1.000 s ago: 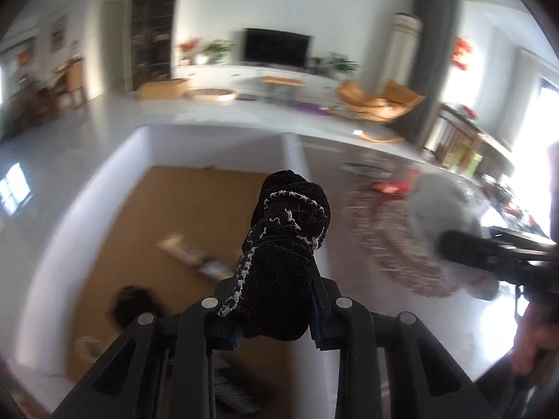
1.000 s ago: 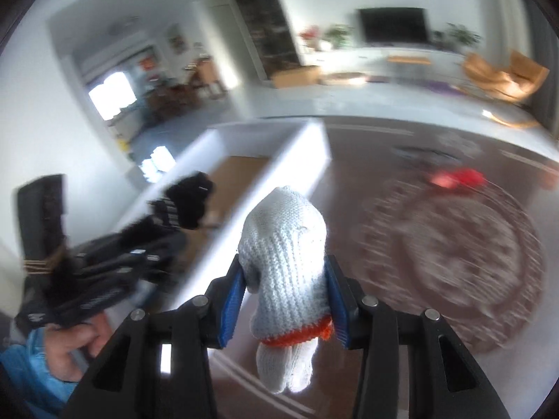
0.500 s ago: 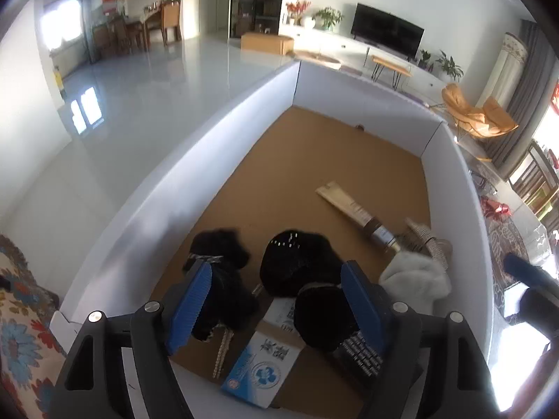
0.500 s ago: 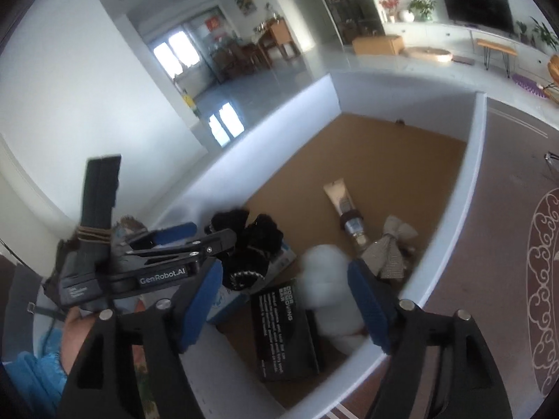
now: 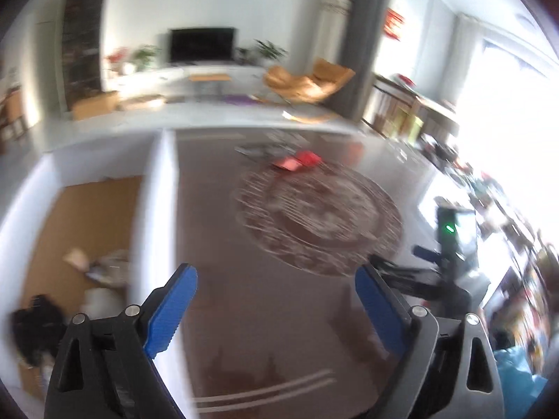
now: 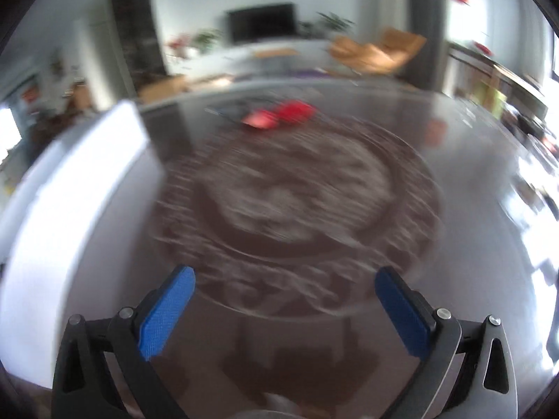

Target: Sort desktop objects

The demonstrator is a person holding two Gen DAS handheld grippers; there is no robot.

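My left gripper [image 5: 276, 272] hangs over the dark brown table, its jaws opening wide with nothing between the blue pads. In the white-walled box [image 5: 153, 209] to its left lie a black glove [image 5: 35, 321], a white glove [image 5: 101, 296] and a blurred wooden brush [image 5: 77, 256]. My right gripper [image 6: 283, 274] is also empty, jaws opening, above the round patterned mat [image 6: 297, 192]; it shows too at the right edge of the left wrist view [image 5: 436, 279]. Red objects [image 6: 276, 113] lie at the far side of the mat.
The white box wall [image 6: 77, 192] stands at the left in the right wrist view. A dark cluster of small things [image 5: 258, 150] sits beside the red objects [image 5: 297, 162]. Cluttered shelves line the far right. Both views are motion-blurred.
A second ago the left gripper held the black glove and the right the white glove. Both let go over the box, then swung right over the table, empty.
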